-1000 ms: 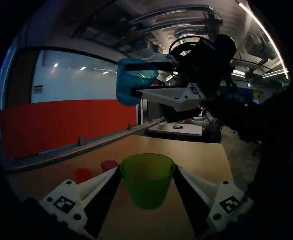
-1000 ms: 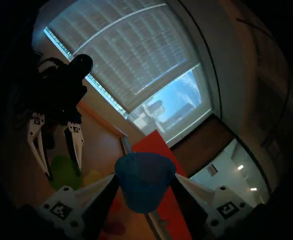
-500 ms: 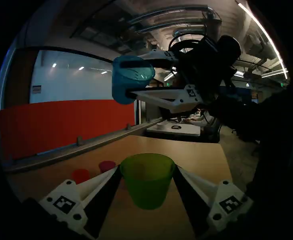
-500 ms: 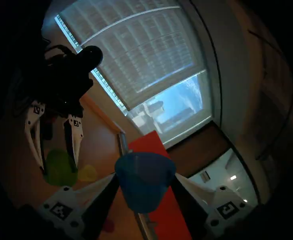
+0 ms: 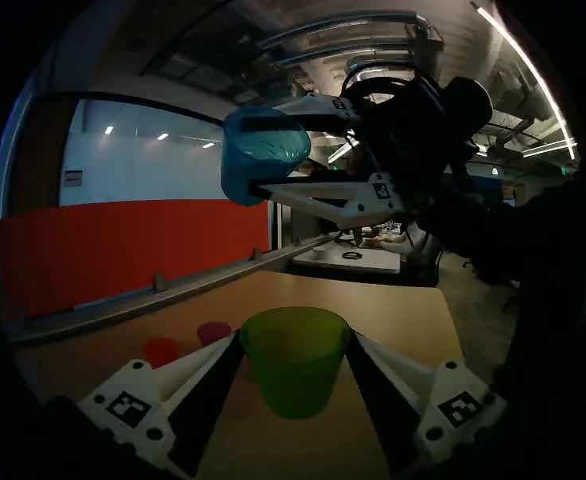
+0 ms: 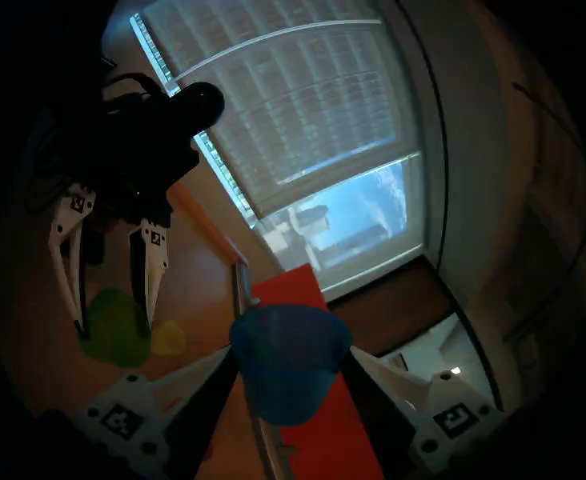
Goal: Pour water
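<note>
Your left tongs are clamped on the green cup, one finger against each side. The cup stands upright at 6 o'clock in the left gripper view. Whether it rests on the table or hangs just above it, you cannot tell.

Your right tongs are clamped on the blue cup at 11 o'clock, well above the green one and tipped over. No stream of water is visible.

The main risk is the height. From that far up, and off toward 11 o'clock rather than straight over the green mouth, water would likely splash or miss and land on the table. It could also land on the red cup and pink cup at 8 o'clock.

Tip too fast and it comes out in one gush. A tilted, smooth cup can also slide between the fingers. If the green cup leans, its mouth narrows as a target.
</note>
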A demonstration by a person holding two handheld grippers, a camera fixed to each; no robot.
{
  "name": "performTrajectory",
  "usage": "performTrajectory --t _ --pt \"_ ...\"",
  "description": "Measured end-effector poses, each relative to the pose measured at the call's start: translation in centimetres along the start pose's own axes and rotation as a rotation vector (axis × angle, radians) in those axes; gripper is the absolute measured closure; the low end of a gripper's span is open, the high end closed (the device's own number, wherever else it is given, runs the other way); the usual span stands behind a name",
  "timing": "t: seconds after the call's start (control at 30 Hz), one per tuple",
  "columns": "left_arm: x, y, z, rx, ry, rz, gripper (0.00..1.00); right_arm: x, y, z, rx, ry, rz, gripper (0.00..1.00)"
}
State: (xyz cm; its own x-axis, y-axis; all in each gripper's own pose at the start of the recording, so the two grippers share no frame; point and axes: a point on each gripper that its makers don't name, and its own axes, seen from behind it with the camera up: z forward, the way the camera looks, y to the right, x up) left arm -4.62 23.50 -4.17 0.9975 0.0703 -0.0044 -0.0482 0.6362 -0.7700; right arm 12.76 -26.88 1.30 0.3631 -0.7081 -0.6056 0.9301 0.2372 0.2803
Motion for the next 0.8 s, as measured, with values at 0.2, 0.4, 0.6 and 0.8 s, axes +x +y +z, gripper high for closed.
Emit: performTrajectory --t 0.2,0.4,0.6,0.8 --pt "0.04 -0.12 0.01 0.002 0.005 -0.002 0.11 0.13 -0.09 0.27 -0.001 -0.005 -0.049 0.11" --pt "0.20 -0.10 0.04 -0.002 0.008 -0.003 0.11 0.23 -0.28 0.47 0.002 -0.008 -0.084 0.11" --pt "0.08 -0.14 0.13 -0.002 0.007 -0.002 0.11 0.24 -0.08 0.49 -0.003 -0.008 -0.102 0.11" --pt "-0.03 -0.16 0.17 -0.002 0.006 -0.001 0.11 0.16 0.18 0.47 -0.012 -0.010 -0.121 0.12"
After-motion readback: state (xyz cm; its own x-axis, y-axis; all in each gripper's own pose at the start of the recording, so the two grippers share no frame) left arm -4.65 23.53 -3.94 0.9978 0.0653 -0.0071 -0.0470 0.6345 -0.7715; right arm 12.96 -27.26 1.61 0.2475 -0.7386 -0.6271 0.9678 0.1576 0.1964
